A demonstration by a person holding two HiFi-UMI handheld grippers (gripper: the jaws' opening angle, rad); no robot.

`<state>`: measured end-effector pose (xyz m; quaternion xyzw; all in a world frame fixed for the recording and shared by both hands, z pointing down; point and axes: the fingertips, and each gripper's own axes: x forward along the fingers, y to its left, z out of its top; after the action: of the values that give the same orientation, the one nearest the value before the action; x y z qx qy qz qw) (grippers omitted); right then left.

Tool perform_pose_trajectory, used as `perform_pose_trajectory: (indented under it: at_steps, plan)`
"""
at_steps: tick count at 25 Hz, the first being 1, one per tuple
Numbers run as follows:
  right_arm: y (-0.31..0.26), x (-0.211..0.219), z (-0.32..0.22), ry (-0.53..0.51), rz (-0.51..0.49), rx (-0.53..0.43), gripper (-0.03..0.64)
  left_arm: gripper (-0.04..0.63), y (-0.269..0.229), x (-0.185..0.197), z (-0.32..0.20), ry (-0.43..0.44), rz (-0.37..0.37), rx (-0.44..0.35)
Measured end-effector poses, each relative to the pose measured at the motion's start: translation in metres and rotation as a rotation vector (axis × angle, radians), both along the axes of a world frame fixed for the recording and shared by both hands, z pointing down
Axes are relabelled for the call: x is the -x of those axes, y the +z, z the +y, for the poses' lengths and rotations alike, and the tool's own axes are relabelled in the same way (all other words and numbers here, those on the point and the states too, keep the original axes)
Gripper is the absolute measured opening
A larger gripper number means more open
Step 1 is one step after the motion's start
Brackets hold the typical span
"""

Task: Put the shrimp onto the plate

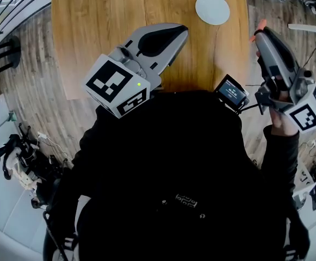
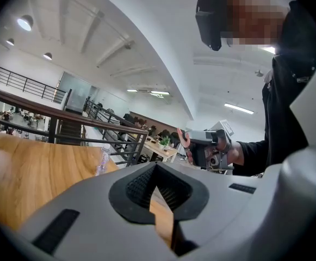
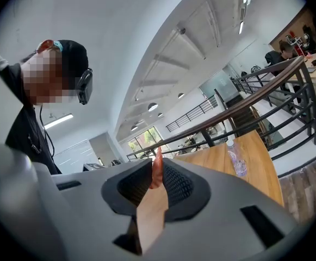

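One wooden table [image 1: 92, 26] was noted across 12 o'clock of the head view. Left gripper [image 1: 180, 32] was held over its near edge, jaws closed together with nothing between them. Right gripper [image 1: 259, 37] was held just off the table's edge at 2 o'clock, jaws clamped on the shrimp [image 1: 259, 26], one end protruding past the tips. Plate [image 1: 212, 8], bare, lay at 10 o'clock from that gripper, well apart. Step judged: carry phase, shrimp not yet delivered. Next move judged to require travel over the plate, lowering, then release.
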<state>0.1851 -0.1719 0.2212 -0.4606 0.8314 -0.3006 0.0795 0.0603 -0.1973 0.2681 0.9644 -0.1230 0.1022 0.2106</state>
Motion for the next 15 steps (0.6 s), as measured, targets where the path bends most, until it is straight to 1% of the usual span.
perform_pose_trajectory:
  at_steps: [4, 9, 15]
  plan:
    - [0.010, -0.012, -0.006, -0.012, 0.025, 0.017, 0.069, 0.005, 0.006, -0.006, -0.001, -0.007, -0.007, 0.018]
    - [0.014, -0.030, -0.012, -0.033, 0.093, 0.026, 0.069, 0.005, 0.011, -0.007, 0.002, -0.007, -0.010, 0.038]
    - [0.024, -0.046, -0.026, -0.035, 0.158, 0.028, 0.069, 0.005, 0.017, -0.004, -0.003, -0.029, -0.017, 0.054]
